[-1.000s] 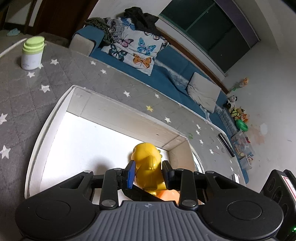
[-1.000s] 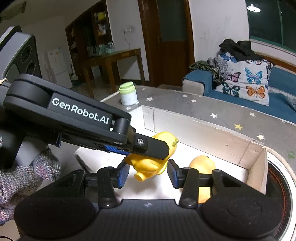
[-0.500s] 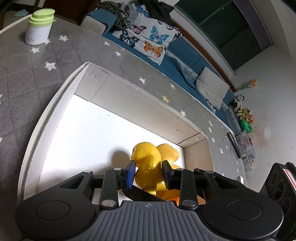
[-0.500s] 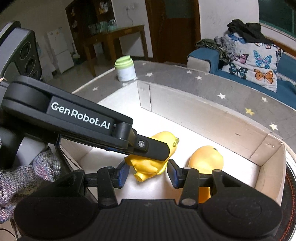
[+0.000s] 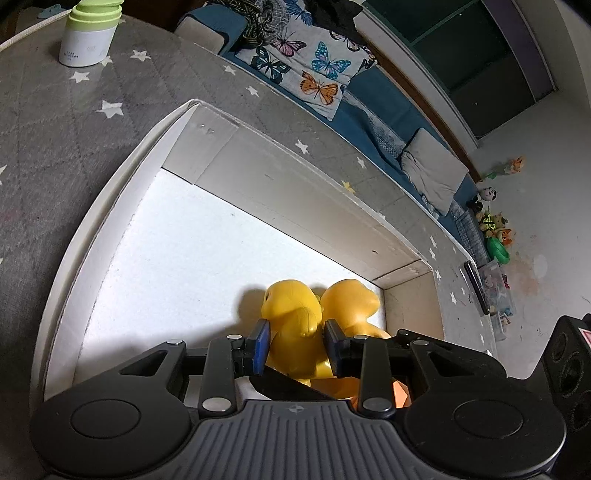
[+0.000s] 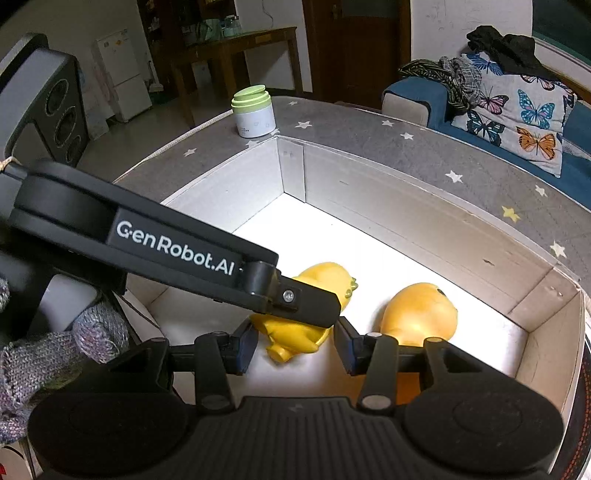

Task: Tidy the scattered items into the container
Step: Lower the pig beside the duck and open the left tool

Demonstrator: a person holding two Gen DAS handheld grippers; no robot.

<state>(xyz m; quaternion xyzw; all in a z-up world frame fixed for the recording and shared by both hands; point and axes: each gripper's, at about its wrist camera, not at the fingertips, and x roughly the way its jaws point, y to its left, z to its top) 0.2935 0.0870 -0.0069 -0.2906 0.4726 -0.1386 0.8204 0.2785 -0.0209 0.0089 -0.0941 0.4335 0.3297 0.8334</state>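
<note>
A white cardboard box (image 5: 122, 199) lies on the grey star-patterned table. My left gripper (image 5: 297, 341) is shut on a yellow rubber duck (image 5: 291, 314) and holds it low inside the box, against a second yellow duck (image 5: 351, 299) on the box floor. In the right wrist view the held duck (image 6: 306, 332) sits between the left gripper's fingers (image 6: 295, 299), with the second duck (image 6: 421, 317) to its right. My right gripper (image 6: 295, 350) is open and empty, hovering over the box (image 6: 424, 206) just behind the held duck.
A white jar with a green lid (image 5: 88, 33) stands on the table (image 5: 44, 122) beyond the box's far left corner; it also shows in the right wrist view (image 6: 255, 114). A blue sofa with butterfly cushions (image 5: 306, 66) runs behind the table. A black remote (image 5: 476, 286) lies at the right.
My left gripper has lowered the held duck deeper into the box, down beside the second duck. My right gripper has tilted downward over the box and stays open.
</note>
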